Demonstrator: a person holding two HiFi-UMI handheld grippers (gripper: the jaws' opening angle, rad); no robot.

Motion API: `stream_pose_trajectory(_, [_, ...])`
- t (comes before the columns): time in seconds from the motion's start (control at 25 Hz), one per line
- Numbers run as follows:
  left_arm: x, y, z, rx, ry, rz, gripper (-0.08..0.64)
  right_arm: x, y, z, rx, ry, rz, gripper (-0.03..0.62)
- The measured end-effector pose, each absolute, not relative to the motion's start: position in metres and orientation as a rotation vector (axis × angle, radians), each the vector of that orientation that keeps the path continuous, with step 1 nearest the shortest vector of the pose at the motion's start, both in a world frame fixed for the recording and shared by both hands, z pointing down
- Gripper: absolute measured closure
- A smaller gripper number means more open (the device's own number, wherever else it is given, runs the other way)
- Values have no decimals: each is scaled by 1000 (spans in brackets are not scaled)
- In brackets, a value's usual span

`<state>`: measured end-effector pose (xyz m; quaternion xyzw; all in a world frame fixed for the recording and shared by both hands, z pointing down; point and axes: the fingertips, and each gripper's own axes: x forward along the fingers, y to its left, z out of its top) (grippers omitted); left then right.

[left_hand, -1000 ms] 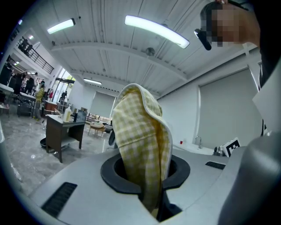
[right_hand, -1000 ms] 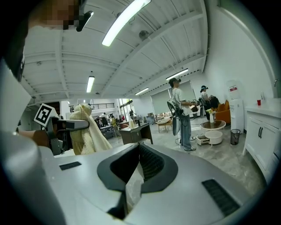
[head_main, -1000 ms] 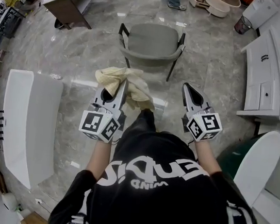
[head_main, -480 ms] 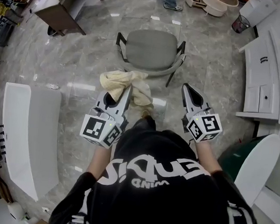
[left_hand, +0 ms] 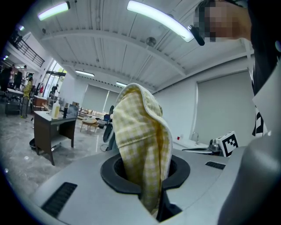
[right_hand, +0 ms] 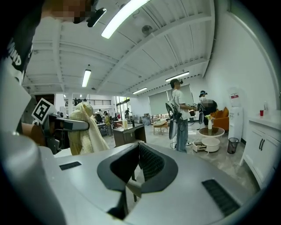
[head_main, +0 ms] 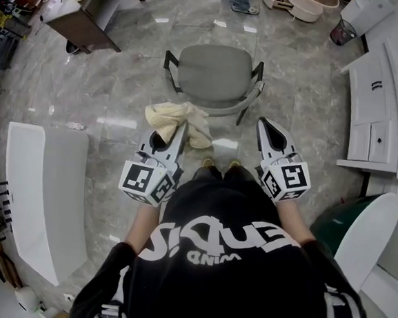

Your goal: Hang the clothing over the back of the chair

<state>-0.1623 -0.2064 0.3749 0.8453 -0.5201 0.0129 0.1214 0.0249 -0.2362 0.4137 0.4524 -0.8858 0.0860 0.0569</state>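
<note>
My left tool (head_main: 180,125) is clamped on the yellow checked cloth (head_main: 174,115), which droops in a bunch off its tip. The chair (head_main: 215,72) is dead ahead, its back on the near side, running crosswise just beyond the cloth. The left tool is nearer it. My right tool (head_main: 270,126) is slightly parted and holds nothing.

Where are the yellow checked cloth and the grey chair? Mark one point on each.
yellow checked cloth (left_hand: 140,145), left gripper view, middle of the fold between the jaws.
grey chair (head_main: 216,70), head view, middle of its seat.
</note>
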Motion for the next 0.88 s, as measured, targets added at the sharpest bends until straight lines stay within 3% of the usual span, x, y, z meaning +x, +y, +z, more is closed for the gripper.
stream_pose_trajectory(0.44, [-163, -214, 374, 2453, -1567, 22, 485, 15, -250, 416, 1262, -2746, 273, 578])
stream_pose_trajectory(0.88, [-164, -220, 268, 2560, -1519, -130, 485, 16, -265, 419, 1226, -2757, 307, 578])
